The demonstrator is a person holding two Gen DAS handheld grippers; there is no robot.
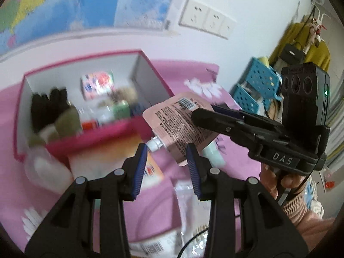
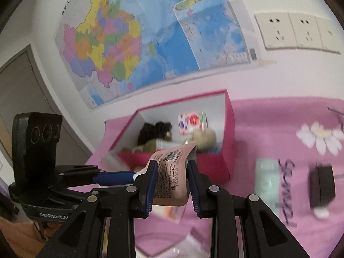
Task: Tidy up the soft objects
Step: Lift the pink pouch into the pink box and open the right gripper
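A pink spouted pouch with a barcode hangs in the air just right of the red box. My right gripper is shut on the pouch; in the left wrist view its fingers come in from the right. My left gripper is open and empty, just below the pouch's white spout. The red box holds several soft items: a dark glove, plush pieces and small packets.
A pink flowered cloth covers the surface. A mint green packet and a black charger lie right of the box. Clear packets lie near me. A blue basket stands at the far right. A map and sockets are on the wall.
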